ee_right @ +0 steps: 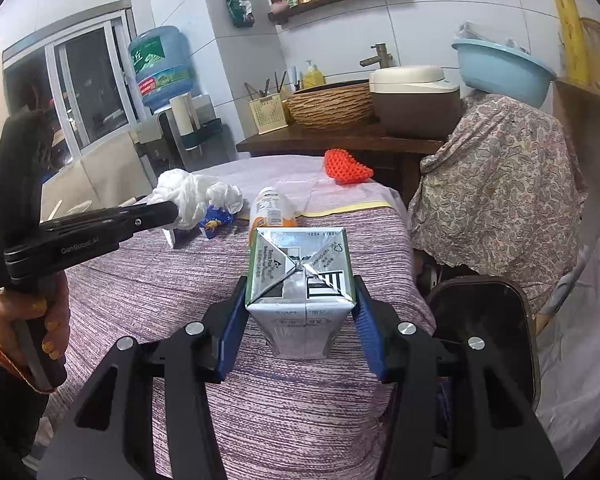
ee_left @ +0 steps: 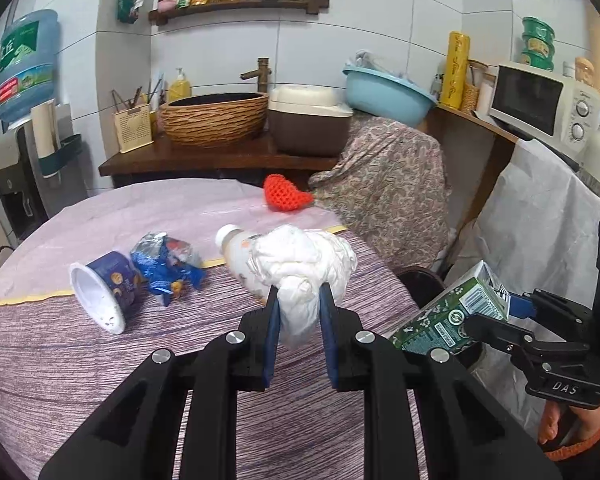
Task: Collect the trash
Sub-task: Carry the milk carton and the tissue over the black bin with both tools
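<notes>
While both loads hang above the striped purple bench [ee_left: 100, 380], grip suits each.
Left hand-held gripper [ee_left: 299, 300] pinches the soft, light crumpled white tissue wad [ee_left: 304, 264]; right hand-held gripper [ee_right: 300, 322] clamps the stiff green-and-white drink carton [ee_right: 300, 276] across its flat sides, dark bin [ee_right: 496, 320] at four o'clock.

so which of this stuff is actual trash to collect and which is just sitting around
Job: tissue wad in left tool; carton in right tool; cup, wrapper, bottle on the table; dark bin.

Lying about: red crochet piece, rice cooker, blue basin, microwave.
</notes>
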A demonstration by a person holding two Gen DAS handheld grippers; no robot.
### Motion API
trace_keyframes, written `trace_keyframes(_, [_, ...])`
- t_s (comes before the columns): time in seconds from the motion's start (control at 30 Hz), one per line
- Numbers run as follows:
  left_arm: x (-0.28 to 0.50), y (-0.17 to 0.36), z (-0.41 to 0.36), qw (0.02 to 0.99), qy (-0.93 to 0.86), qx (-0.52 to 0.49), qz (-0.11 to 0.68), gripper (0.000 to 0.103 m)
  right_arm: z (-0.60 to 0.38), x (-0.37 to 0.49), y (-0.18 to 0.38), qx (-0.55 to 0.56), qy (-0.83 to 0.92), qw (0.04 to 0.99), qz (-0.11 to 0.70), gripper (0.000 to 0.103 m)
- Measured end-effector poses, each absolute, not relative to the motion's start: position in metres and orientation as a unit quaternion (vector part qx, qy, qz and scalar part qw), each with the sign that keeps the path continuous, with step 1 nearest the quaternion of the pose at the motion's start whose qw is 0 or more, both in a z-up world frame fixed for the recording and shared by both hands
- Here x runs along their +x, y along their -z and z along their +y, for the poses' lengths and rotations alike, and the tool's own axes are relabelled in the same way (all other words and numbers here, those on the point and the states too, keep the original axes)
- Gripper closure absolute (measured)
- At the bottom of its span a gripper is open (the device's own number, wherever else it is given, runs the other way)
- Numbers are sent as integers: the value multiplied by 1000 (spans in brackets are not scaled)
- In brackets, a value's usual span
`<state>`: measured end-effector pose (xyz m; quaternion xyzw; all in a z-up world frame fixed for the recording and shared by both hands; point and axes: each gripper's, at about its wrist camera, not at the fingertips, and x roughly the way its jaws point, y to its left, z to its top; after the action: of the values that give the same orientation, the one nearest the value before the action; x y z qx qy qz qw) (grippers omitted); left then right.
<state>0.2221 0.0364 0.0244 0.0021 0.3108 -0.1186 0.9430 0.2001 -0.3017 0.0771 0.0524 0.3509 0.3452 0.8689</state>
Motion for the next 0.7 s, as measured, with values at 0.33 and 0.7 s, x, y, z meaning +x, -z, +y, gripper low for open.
trace_keyframes(0.33, [237, -19, -43, 929, 186, 12, 319, 83, -371, 207, -80, 75, -279, 894, 341, 52])
trace_keyframes(0.7, [256, 20, -134, 900, 243, 34, 359, 83, -448, 236, -31, 90, -182, 899, 388, 52])
